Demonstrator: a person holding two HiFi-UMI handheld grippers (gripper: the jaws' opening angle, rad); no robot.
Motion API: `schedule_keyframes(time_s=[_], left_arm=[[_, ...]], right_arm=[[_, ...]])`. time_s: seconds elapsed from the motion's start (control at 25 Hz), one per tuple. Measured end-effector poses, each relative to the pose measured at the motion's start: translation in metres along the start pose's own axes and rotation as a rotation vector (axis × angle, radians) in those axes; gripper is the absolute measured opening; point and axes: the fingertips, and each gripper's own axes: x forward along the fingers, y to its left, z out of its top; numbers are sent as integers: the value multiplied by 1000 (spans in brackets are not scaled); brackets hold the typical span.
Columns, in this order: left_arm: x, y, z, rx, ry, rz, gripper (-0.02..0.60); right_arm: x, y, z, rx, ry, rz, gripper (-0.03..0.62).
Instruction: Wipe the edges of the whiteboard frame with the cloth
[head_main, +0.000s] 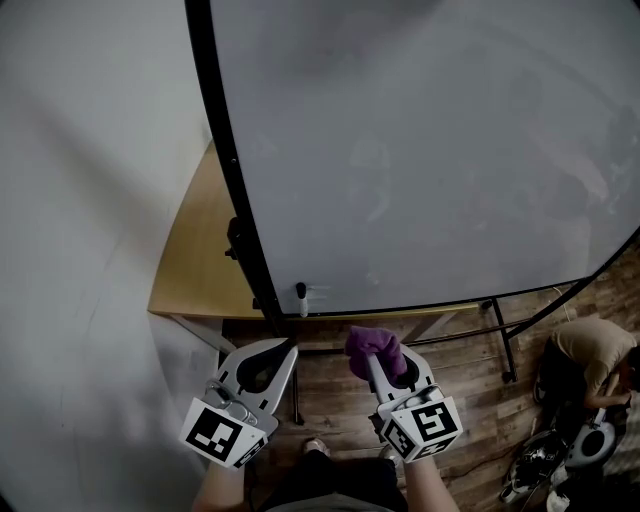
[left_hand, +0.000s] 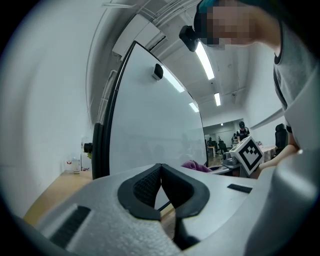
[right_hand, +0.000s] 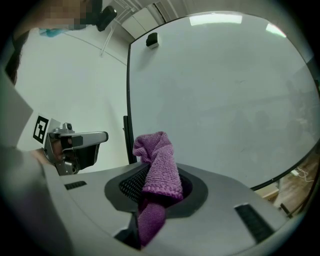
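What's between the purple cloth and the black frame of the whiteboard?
Nothing solid: in the head view only open air, with wooden floor behind it, separates the cloth from the frame at its lower edge.

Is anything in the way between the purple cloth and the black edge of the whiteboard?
No, nothing visible is. The right gripper holds the purple cloth close to the board, and only open air lies between it and the black frame. The left gripper is off to the side, shut and empty.
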Motion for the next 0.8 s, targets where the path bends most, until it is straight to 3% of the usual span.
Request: schedule_keyframes(time_s=[0.8], left_arm=[[-15,21,-56,-93,87,19,17]], right_arm=[[72,29,-84,22,147,49,78]])
